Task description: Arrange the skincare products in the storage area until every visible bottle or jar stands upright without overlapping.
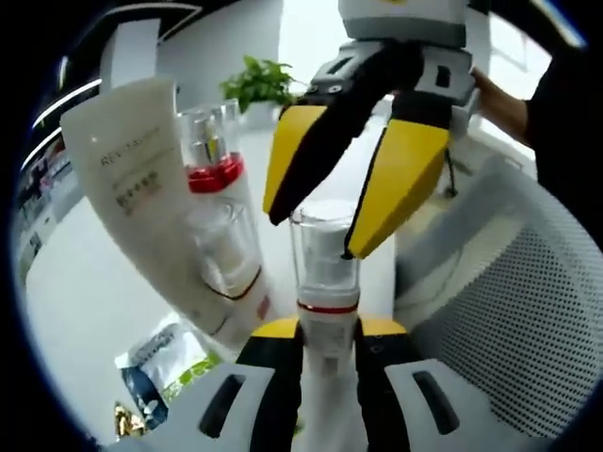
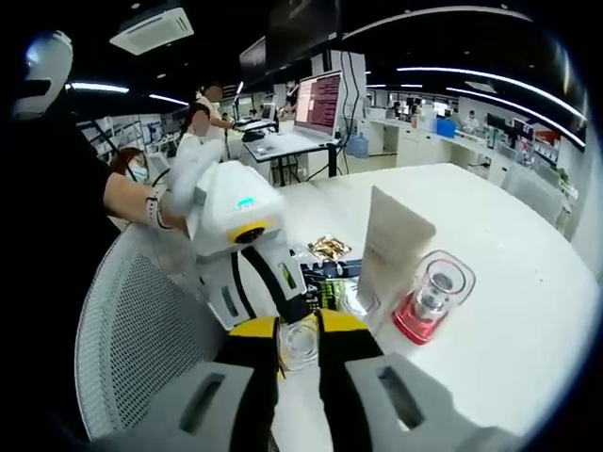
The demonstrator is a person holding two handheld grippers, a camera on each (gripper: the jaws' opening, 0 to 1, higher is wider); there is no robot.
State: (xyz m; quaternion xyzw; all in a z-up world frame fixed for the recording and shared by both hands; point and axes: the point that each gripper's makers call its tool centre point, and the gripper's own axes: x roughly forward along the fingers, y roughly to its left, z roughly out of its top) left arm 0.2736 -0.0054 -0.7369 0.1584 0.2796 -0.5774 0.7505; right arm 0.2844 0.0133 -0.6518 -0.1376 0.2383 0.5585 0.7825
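white tube lettering blurred | left gripper clamps red-banded clear-capped white pump bottle | right gripper straddles cap, part-open

- the white tube and the red-collared bottle stand just beside each other, so there's basically no gap to slip a tool between them
- mesh basket wall blocks one whole side
- sachets litter the surface behind the tube
- the right tool hangs right over the clear-capped bottle, so the way down onto it is taken
- beyond the bottles the surface is wide open
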